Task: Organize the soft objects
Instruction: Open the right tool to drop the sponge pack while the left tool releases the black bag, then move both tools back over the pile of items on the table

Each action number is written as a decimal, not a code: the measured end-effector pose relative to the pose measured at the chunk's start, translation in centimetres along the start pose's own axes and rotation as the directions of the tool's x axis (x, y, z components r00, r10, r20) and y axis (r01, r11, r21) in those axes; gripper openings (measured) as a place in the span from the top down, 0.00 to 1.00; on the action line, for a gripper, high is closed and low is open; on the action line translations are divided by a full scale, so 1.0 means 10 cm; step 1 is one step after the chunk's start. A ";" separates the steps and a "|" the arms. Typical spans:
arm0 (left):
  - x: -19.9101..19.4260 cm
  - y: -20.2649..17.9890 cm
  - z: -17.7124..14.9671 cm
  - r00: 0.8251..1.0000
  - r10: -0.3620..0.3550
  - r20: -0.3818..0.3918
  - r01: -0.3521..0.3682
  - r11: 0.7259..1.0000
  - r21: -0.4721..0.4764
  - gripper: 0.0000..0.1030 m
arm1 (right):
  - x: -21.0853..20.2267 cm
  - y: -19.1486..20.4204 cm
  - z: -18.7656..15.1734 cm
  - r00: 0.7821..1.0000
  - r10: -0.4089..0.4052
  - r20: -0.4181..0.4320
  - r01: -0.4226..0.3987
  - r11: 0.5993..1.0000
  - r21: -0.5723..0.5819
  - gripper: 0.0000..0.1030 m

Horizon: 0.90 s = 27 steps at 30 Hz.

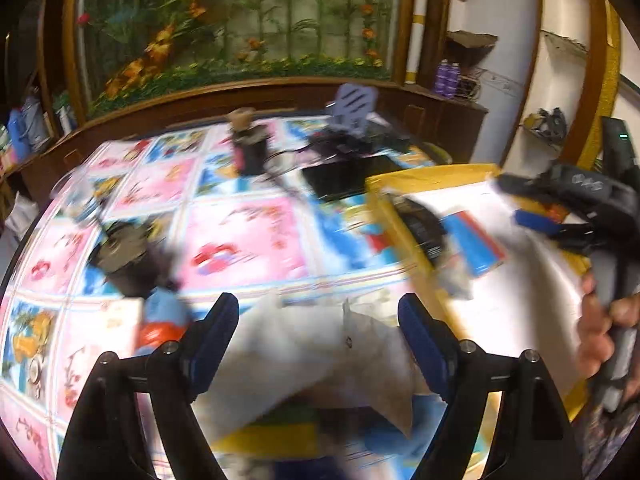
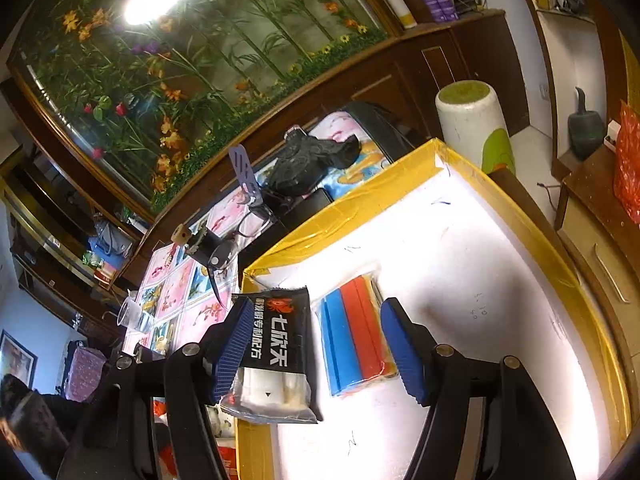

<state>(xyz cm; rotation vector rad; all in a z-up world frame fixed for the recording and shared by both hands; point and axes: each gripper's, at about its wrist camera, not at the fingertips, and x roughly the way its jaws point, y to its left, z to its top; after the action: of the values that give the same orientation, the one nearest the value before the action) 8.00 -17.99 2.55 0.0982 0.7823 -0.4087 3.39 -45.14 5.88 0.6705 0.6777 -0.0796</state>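
Right now my left gripper [image 1: 318, 332] is spread wide around a grey plush [image 1: 320, 356] on the table [image 1: 240, 236], not clamping it. My right gripper [image 2: 316, 348] gapes empty above the tray [image 2: 460, 264], where a black packet [image 2: 276, 352] and sponges [image 2: 354, 340] lie.
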 end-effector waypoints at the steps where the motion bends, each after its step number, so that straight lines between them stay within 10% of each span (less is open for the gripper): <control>1: 0.01 0.16 -0.04 1.000 -0.009 -0.010 0.008 0.999 -0.043 0.22 | -0.02 0.01 0.00 1.000 -0.005 0.008 0.005 1.000 -0.007 0.32; 9: -0.42 1.01 -0.07 0.989 -0.084 0.123 0.114 0.960 -0.257 0.18 | -0.14 0.45 -0.17 0.995 0.097 0.037 -0.089 0.981 -0.173 0.32; 15: -0.35 1.38 -0.14 0.999 -0.041 0.028 0.047 0.956 -0.291 0.18 | -0.10 1.01 -0.53 0.943 0.311 -0.115 -0.332 0.873 -0.359 0.32; 19: -0.43 1.65 -0.33 0.996 -0.085 0.010 0.084 0.946 -0.313 0.18 | -0.09 1.11 -0.64 0.944 0.306 -0.126 -0.330 0.844 -0.422 0.32; 27: -0.82 1.28 -0.78 0.982 -0.183 -0.038 0.182 0.983 -0.031 0.18 | -0.12 1.03 -0.59 0.937 0.332 -0.104 -0.347 0.866 -0.359 0.30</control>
<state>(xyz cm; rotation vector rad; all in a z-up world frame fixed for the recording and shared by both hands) 2.65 -1.77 1.98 0.0090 0.8397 -0.5715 2.05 -33.69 8.80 0.4141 0.5807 0.3846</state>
